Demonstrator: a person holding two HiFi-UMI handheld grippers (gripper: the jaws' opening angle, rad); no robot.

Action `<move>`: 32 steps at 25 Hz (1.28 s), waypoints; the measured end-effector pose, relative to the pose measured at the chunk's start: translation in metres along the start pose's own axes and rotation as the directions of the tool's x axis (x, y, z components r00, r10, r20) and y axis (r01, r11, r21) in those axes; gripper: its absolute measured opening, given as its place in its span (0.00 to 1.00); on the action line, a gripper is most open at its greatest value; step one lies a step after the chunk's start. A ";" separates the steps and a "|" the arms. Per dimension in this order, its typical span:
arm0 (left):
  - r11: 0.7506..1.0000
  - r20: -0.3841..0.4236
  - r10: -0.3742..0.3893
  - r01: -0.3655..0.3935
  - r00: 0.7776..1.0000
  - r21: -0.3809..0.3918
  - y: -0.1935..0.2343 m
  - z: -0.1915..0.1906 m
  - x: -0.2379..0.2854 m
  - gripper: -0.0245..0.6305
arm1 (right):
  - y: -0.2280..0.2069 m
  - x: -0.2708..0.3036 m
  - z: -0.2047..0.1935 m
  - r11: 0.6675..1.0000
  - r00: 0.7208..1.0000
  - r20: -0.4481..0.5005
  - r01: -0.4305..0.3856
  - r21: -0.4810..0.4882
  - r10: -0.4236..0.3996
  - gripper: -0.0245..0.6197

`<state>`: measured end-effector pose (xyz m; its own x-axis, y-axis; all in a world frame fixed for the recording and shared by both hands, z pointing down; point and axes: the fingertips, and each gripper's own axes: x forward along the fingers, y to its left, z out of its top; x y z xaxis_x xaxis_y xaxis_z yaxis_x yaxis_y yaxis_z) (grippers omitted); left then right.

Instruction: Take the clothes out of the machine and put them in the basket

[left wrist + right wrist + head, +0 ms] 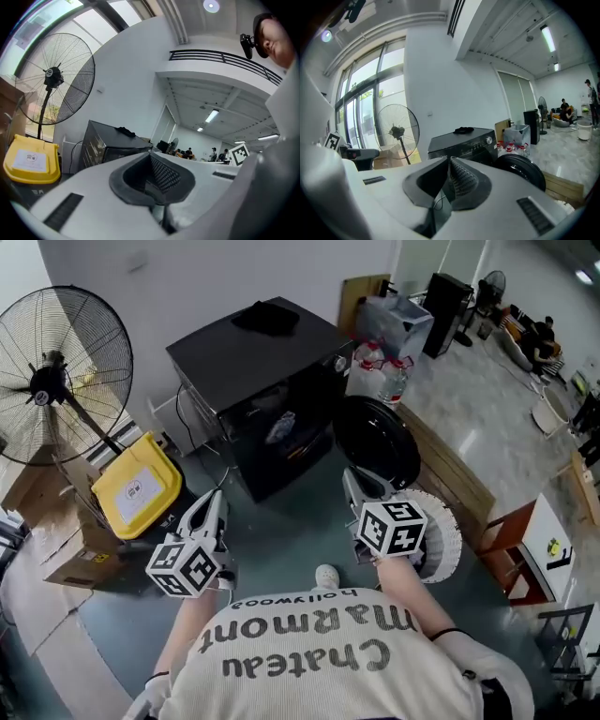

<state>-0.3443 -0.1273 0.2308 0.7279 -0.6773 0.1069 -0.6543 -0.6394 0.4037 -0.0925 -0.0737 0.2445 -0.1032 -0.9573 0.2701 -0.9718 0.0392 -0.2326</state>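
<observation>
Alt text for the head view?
Seen from above, a person points the left gripper and right gripper, both shut and empty, at a black washing machine with its round door open. A white basket sits beside the right gripper; a fan and yellow-lidded bin stand at left.

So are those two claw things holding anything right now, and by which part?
Nothing is held. The left gripper and the right gripper both have their fingers shut together with nothing between them, and the washing machine stands ahead, untouched.
</observation>
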 end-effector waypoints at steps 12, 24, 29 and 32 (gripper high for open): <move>0.997 0.129 0.072 -0.074 0.989 0.011 -0.045 0.028 0.134 0.05 | -0.106 0.088 0.096 0.988 0.987 0.054 -0.148 -0.039 0.150 0.10; 0.990 0.009 0.139 -0.139 0.990 0.033 -0.031 -0.029 0.195 0.05 | -0.140 0.134 0.041 0.975 0.976 -0.046 -0.207 0.075 0.211 0.10; 0.987 -0.005 0.150 -0.150 0.989 0.066 -0.018 -0.049 0.223 0.05 | -0.141 0.157 0.019 0.972 0.971 -0.086 -0.214 0.095 0.222 0.10; 0.991 -0.025 0.120 -0.118 0.992 0.059 -0.010 -0.051 0.245 0.05 | -0.138 0.174 0.019 0.962 0.964 -0.074 -0.246 0.114 0.256 0.10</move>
<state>-0.1494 -0.2683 0.2996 0.6490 -0.7399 0.1772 -0.7468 -0.5751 0.3339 0.0275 -0.2508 0.3061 -0.3635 -0.8917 0.2696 -0.8855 0.2408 -0.3973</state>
